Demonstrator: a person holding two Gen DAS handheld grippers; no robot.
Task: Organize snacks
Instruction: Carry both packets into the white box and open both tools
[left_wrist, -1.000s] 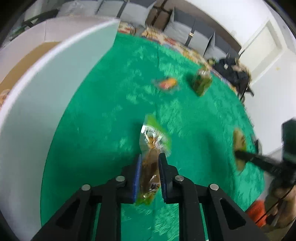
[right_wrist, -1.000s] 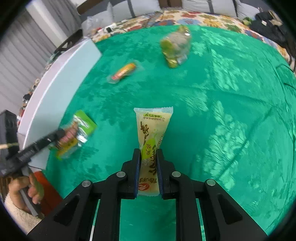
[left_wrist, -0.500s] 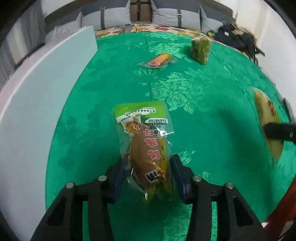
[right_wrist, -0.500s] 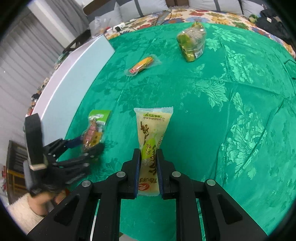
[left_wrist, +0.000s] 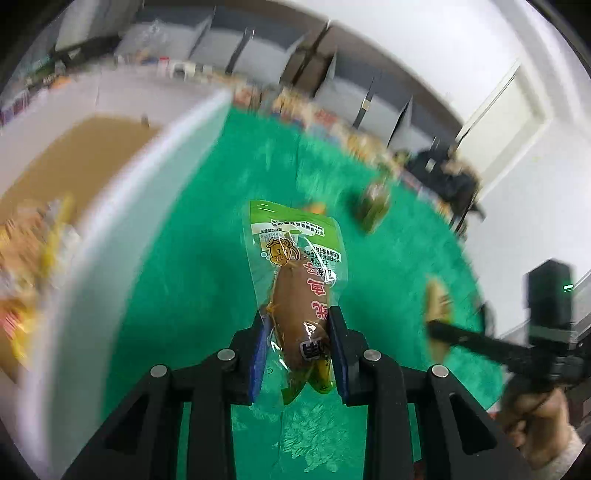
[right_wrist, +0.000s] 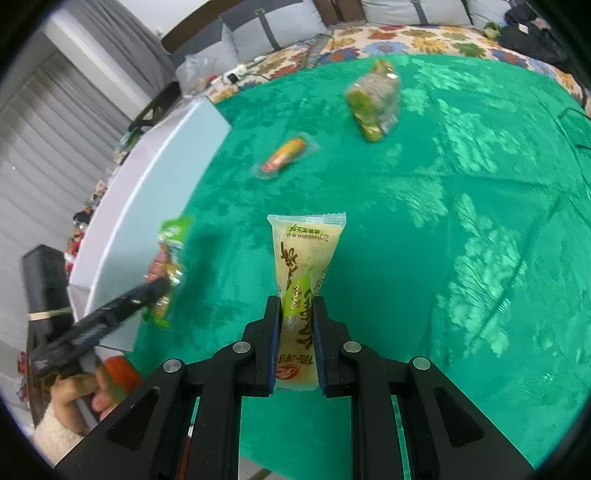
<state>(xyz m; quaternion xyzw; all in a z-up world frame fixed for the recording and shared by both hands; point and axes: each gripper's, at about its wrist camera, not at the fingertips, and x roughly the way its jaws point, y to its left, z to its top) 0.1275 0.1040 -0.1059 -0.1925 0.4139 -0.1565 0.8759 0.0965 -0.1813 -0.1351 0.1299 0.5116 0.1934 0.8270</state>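
Observation:
My left gripper (left_wrist: 297, 325) is shut on a green-topped packet with a brown snack (left_wrist: 299, 288) and holds it above the green tablecloth (left_wrist: 207, 266), next to the white box (left_wrist: 122, 221). It also shows in the right wrist view (right_wrist: 166, 266). My right gripper (right_wrist: 297, 314) is shut on a pale yellow-green snack packet (right_wrist: 304, 258), held over the cloth (right_wrist: 461, 221); it shows blurred in the left wrist view (left_wrist: 437, 299).
An orange snack packet (right_wrist: 284, 153) and a clear bag of green snacks (right_wrist: 375, 99) lie on the far part of the cloth. The white box (right_wrist: 147, 192) runs along the left edge and holds several packets (left_wrist: 33, 251). A sofa stands behind.
My left gripper has closed on the brown snack packet, lifted it off the cloth and swung left toward the white box. My right gripper still holds its packet, hardly moved.

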